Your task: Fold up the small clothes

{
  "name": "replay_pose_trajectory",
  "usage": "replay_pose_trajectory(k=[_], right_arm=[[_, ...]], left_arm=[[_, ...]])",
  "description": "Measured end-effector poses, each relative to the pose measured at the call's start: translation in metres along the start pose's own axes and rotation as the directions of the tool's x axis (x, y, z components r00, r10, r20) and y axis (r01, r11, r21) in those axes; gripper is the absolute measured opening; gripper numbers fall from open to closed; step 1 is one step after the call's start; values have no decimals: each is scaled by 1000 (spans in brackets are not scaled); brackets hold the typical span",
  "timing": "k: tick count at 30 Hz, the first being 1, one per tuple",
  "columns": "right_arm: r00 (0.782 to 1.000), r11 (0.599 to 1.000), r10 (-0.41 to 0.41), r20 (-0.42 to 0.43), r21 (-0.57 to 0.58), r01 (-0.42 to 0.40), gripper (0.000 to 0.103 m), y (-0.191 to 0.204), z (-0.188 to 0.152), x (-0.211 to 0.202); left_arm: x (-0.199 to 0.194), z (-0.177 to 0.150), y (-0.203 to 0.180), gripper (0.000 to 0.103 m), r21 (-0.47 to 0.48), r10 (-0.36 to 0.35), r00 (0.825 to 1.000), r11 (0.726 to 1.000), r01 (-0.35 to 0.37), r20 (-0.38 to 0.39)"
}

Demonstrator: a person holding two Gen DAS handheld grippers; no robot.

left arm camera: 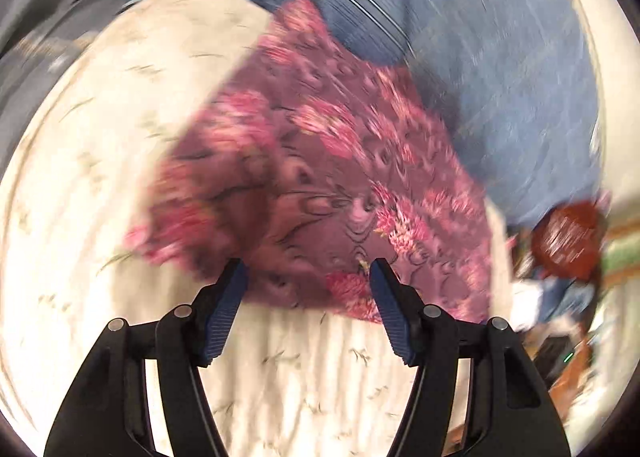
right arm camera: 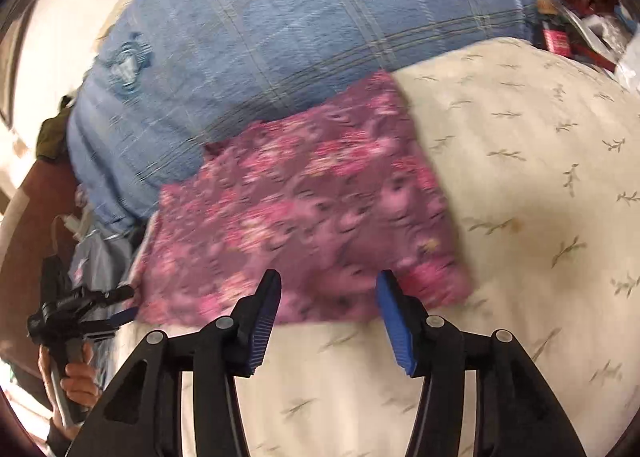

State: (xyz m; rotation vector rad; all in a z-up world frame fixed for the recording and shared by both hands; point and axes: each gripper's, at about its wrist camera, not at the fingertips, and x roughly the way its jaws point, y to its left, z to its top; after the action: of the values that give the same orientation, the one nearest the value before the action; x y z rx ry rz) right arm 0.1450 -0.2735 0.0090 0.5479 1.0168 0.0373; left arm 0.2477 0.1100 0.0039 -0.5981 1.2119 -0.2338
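floral cloth (right arm camera: 304,201) on cream bedspread (right arm camera: 520,161)

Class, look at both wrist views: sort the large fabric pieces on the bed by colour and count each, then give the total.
Purple-pink floral garment: 1
Blue checked cloth: 1
Cream leaf-print cover: 1
Total: 3

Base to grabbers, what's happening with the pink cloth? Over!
Left gripper and right gripper open, nothing held. Pink cloth lies flat on the bedspread, far edge on the blue blanket. Nothing in the way.
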Motion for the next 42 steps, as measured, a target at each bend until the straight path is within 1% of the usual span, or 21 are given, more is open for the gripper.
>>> replay_pose_trajectory(k=[3,6,9,14,16,19,21,22,23,25,28,30,31,32,33,34,35,36,38,41,42], right_arm=[[1000,992,-16,-18,-122,14,57,36,-15,4],[997,960,-34,-68,-281,14,57,83,-33,23],[996,903,-54,-73,-429,17,57,132,-54,40],[994,795,-60,-89,-606,-7,60,204,-82,77],[993,744,-81,-83,-669,4,60,228,-93,92],[993,648,-103,-50,-761,28,61,260,-107,113],[992,569,-122,-6,-820,65,65,279,-117,125],[991,523,-133,22,-848,89,66,288,-122,131],[989,494,-140,39,-863,104,66,295,-126,136],[982,414,-160,95,-897,154,66,308,-135,148],[969,329,-159,189,-915,232,65,321,-139,159],[957,278,-162,240,-919,278,61,330,-139,170],[952,264,-160,261,-918,296,56,332,-138,171],[949,252,-158,272,-918,305,30,333,-135,174],[950,250,-160,269,-920,303,8,334,-131,178],[948,256,-162,273,-917,307,9,334,-128,180],[955,286,-135,265,-912,294,8,331,-121,176],[959,321,-111,261,-904,283,8,328,-114,170],[960,365,-69,272,-889,278,8,324,-104,158],[958,385,-27,285,-882,273,7,317,-99,146],[959,391,-19,283,-881,268,7,315,-99,145]], left_arm=[[-22,1,31,63,-65,20,1000,998,-18,23],[-32,11,61,63,-147,9,999,989,-5,31],[-43,15,85,63,-197,-13,999,980,20,36],[-39,27,98,63,-178,26,999,984,-22,19],[-35,34,102,63,-170,18,1000,985,-17,7],[-37,43,107,63,-157,10,1000,988,-9,8],[-37,52,107,63,-143,20,1000,990,-20,4],[-36,55,107,63,-139,27,1000,990,-27,1],[-35,60,108,63,-135,34,999,990,-34,-3],[-34,68,110,63,-129,42,999,991,-43,-9],[-30,82,111,63,-116,63,998,991,-65,-23],[-25,91,109,63,-107,61,997,992,-64,-38],[-22,97,107,63,-99,49,998,994,-54,-48],[-19,102,105,63,-92,35,998,995,-40,-58],[-15,108,102,63,-85,21,997,996,-27,-69],[-11,114,99,63,-78,7,997,997,-13,-79],[-6,121,94,64,-70,-12,996,998,5,-93],[-1,127,89,70,-61,-28,994,998,22,-105],[12,143,74,74,-38,-71,989,997,67,-130],[34,161,44,74,2,-119,979,993,122,-168],[43,165,32,74,30,-121,974,991,128,-190]])
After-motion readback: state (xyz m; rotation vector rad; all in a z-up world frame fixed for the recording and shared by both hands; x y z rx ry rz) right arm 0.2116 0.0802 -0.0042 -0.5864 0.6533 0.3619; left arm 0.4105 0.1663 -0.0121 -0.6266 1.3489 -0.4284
